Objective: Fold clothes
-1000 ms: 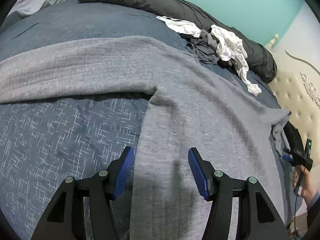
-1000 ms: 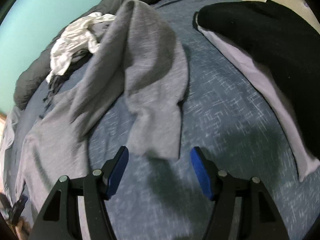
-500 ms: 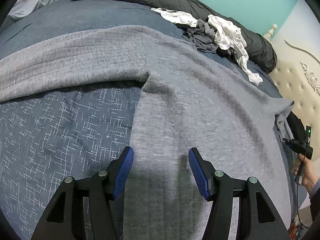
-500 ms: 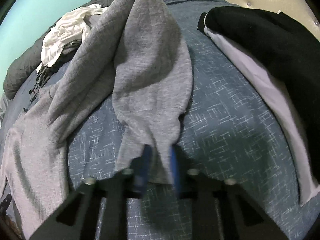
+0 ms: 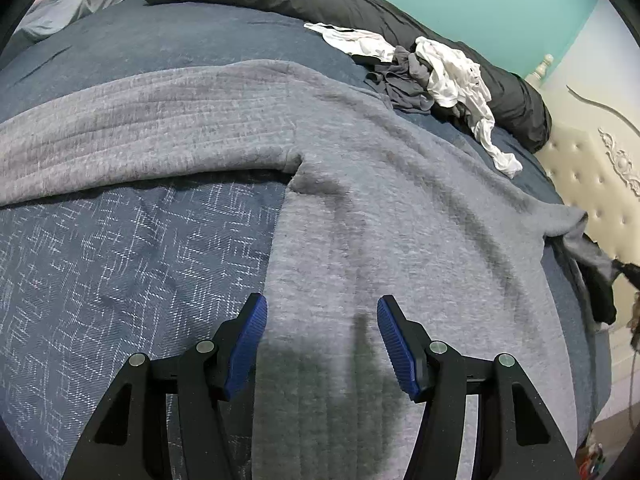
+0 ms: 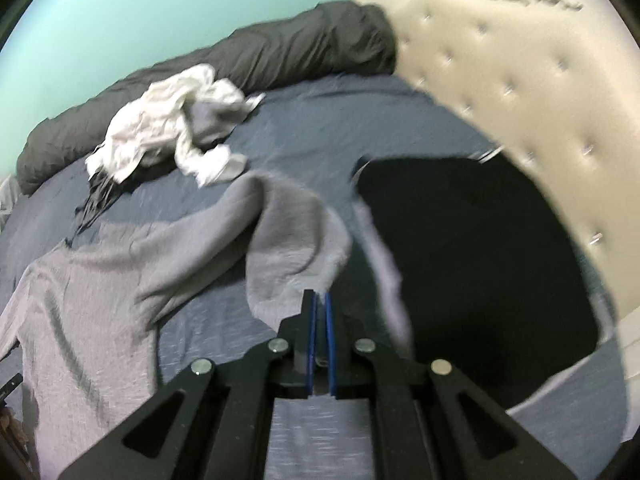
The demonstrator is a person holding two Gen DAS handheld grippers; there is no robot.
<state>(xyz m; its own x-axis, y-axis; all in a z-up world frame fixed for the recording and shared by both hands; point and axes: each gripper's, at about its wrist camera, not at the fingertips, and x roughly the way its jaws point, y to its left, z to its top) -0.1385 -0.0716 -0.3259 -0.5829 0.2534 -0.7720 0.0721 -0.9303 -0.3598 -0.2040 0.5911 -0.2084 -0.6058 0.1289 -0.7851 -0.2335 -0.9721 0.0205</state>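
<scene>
A grey sweatshirt (image 5: 380, 220) lies spread on the blue bed cover, one sleeve (image 5: 140, 136) stretched out to the left. My left gripper (image 5: 318, 316) hangs open just above its lower body near the left side seam, nothing between the blue pads. In the right wrist view the other sleeve (image 6: 296, 236) is lifted off the bed, and my right gripper (image 6: 318, 300) is shut on its cuff end. The sweatshirt's body (image 6: 88, 280) lies flat at the lower left there.
A pile of white and dark grey clothes (image 5: 436, 76) sits near a dark rolled duvet (image 5: 320, 4) at the far edge. A black garment over pale lilac fabric (image 6: 472, 248) lies by the cream tufted headboard (image 6: 540, 92). Bare blue bed cover (image 5: 120, 260) lies to the left.
My right gripper closed on the sleeve cuff and raised it off the bed, swinging toward the headboard. The left gripper stayed open and edged slightly over the sweatshirt's body.
</scene>
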